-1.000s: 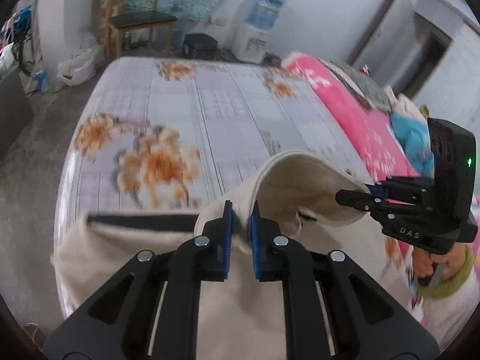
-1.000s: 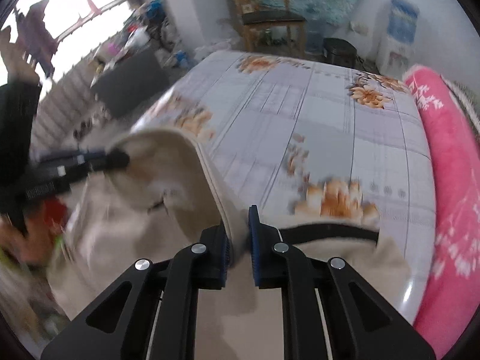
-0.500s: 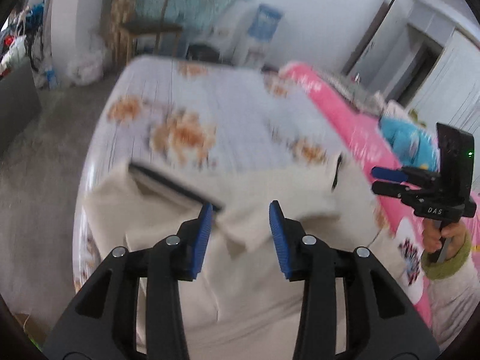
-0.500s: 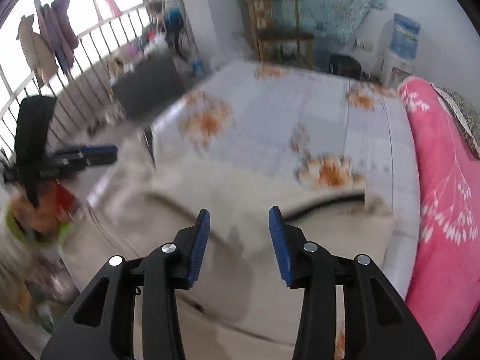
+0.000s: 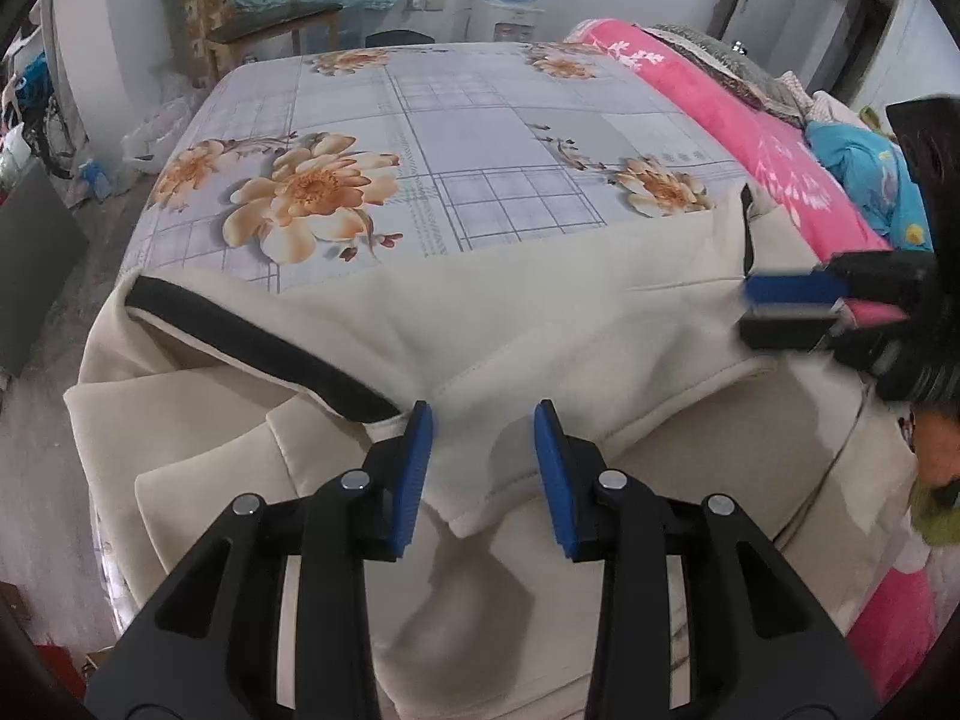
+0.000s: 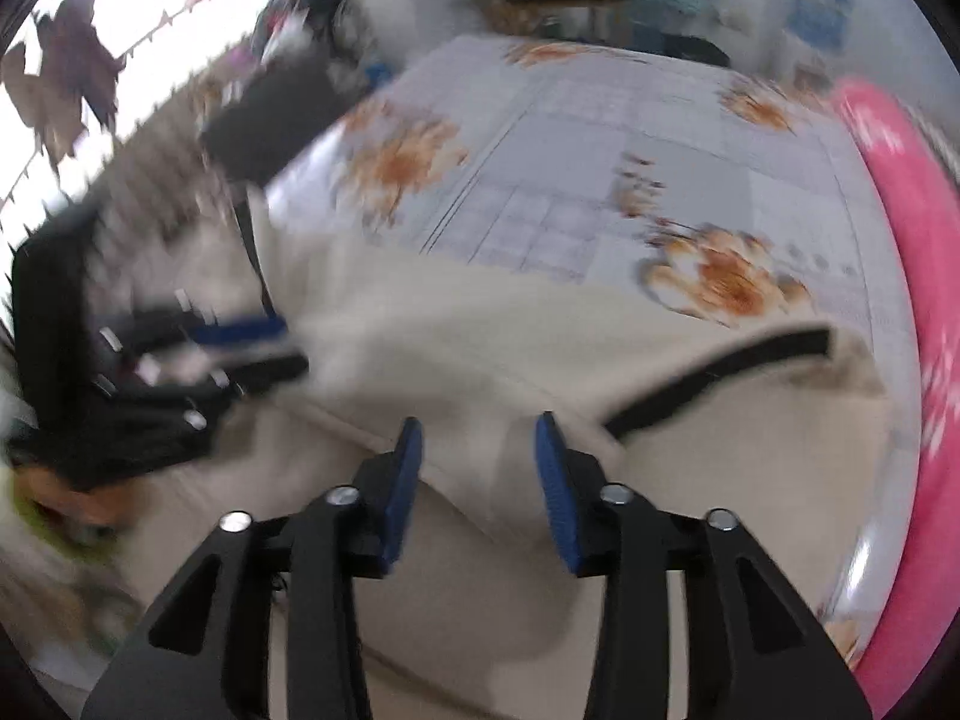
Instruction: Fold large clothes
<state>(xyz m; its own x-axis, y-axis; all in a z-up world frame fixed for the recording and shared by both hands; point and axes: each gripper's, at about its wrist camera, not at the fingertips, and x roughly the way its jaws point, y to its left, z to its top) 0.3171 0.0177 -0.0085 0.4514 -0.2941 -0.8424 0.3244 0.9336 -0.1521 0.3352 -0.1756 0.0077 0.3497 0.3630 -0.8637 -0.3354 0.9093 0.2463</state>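
The large cream fleece garment with black trim bands (image 5: 540,324) lies spread across the near end of the bed with the grey flower-print sheet (image 5: 480,138), its folded-over flap reaching from the bed's left edge toward the pink blanket (image 5: 720,114) along the right edge. The left claw (image 5: 483,468) stands parted above the flap's hem, its jaws narrowing slightly, nothing pinched. The right claw (image 6: 477,468) is parted too, jaws widening, with cloth below but not gripped. The step looks like releasing a finished fold. To do it well, lift both claws straight up clear of the hem so the flap is not dragged, then check that both black bands lie flat.
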